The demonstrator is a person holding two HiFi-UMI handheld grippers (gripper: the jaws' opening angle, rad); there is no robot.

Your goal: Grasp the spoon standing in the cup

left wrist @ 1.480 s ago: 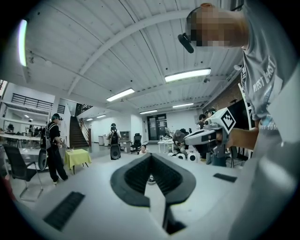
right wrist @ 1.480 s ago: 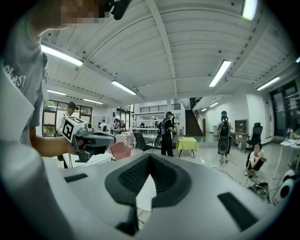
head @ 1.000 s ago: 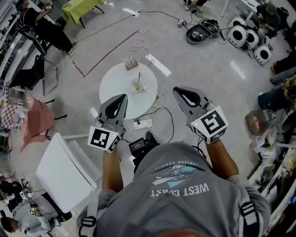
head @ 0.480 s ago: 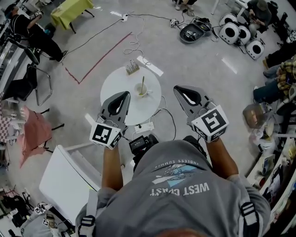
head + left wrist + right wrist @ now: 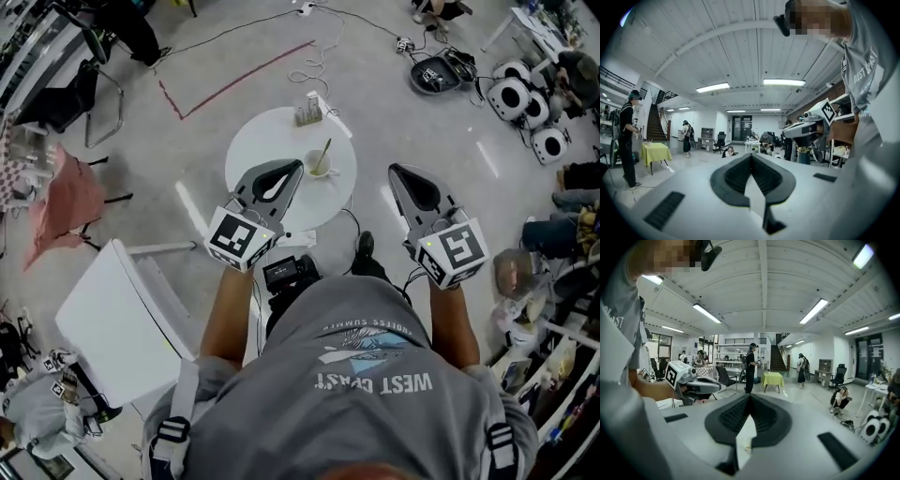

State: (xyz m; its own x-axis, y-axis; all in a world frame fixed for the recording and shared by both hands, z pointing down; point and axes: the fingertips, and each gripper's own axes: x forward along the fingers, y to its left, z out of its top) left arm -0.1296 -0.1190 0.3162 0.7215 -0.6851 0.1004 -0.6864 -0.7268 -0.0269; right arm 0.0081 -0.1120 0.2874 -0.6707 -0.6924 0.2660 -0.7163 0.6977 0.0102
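A white cup (image 5: 318,170) stands on the round white table (image 5: 272,141), and a spoon (image 5: 324,153) stands in it, leaning to the upper right. In the head view my left gripper (image 5: 296,170) is shut and empty, its tip over the table just left of the cup. My right gripper (image 5: 395,171) is also shut and empty, over the floor right of the table. The left gripper view (image 5: 751,155) and right gripper view (image 5: 750,397) look level across the hall. Neither shows cup or spoon. Each shows the other gripper.
A small holder (image 5: 307,110) stands at the table's far edge. Cables and a power strip (image 5: 298,239) lie on the floor near the table's foot. A white folded board (image 5: 117,323) stands at the left, and round white devices (image 5: 525,94) sit at the upper right. People stand across the hall.
The table and cup have come nearer in the head view. Both grippers moved forward: the left tip now lies over the table beside the cup, the right one beside the table's right edge.
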